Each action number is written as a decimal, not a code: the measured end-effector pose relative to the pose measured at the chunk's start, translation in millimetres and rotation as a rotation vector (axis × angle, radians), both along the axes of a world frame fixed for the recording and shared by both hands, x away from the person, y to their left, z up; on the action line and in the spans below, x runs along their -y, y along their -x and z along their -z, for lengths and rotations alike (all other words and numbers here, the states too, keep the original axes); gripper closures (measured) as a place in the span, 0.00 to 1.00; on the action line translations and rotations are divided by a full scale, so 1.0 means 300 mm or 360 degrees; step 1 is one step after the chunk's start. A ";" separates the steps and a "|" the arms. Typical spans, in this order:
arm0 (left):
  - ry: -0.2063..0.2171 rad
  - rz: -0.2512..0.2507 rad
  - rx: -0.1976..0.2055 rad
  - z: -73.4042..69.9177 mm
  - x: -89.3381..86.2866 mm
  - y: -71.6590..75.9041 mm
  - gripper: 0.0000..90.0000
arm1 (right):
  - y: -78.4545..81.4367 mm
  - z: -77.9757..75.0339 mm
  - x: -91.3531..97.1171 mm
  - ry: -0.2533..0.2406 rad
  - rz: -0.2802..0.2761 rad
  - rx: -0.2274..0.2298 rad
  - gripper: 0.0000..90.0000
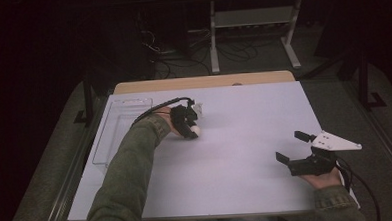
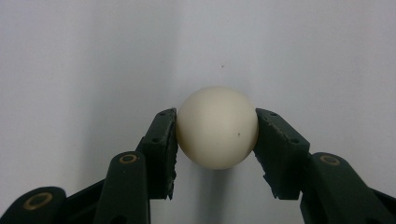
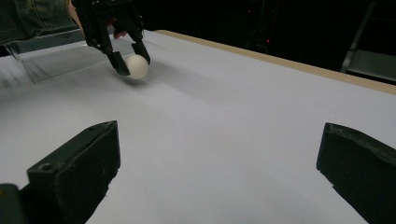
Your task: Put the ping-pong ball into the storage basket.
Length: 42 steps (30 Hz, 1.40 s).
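Note:
A cream-white ball sits between the two black jaws of my left gripper, and both pads press its sides. In the high view this left gripper is left of the table's middle with the ball at its tip, low over the white tabletop. The right gripper view shows the same ball with a small shadow right beneath it. My right gripper stands open near the front right of the table, nothing between its wide-spread jaws.
A clear plastic tray lies along the table's left edge, just left of the left hand; its wall appears behind the ball. The table's far edge is bare wood. Dark floor, cables and a metal stand lie beyond.

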State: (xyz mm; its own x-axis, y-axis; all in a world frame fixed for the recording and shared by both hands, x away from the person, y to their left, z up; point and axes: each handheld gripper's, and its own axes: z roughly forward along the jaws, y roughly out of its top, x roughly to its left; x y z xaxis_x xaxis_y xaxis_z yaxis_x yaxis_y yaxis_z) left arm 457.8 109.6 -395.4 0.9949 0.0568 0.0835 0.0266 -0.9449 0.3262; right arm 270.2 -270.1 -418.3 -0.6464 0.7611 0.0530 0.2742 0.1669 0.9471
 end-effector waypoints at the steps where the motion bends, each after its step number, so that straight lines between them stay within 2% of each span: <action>1: -0.0005 0.0003 0.0002 -0.003 -0.002 0.000 0.56 | 0.000 0.000 0.000 0.0000 0.0000 0.0000 0.00; 8: 0.0012 0.0005 0.0032 -0.052 -0.006 0.008 0.56 | -0.001 0.000 0.001 -0.0002 0.0004 0.0001 0.00; 12: 0.0067 -0.0007 0.0030 -0.081 -0.009 0.012 0.56 | 0.000 -0.002 0.000 -0.0003 0.0005 0.0003 0.00; 24: 0.0017 0.0020 0.0070 -0.168 -0.004 0.043 0.57 | 0.003 -0.006 0.000 -0.0009 0.0017 0.0009 0.00; 31: -0.0034 0.0038 0.0087 -0.208 -0.002 0.059 0.57 | 0.004 -0.007 0.002 -0.0014 0.0026 0.0004 0.00; 42: -0.0072 0.0057 0.0115 -0.275 -0.012 0.095 0.57 | 0.001 -0.006 -0.004 -0.0014 0.0018 0.0001 0.00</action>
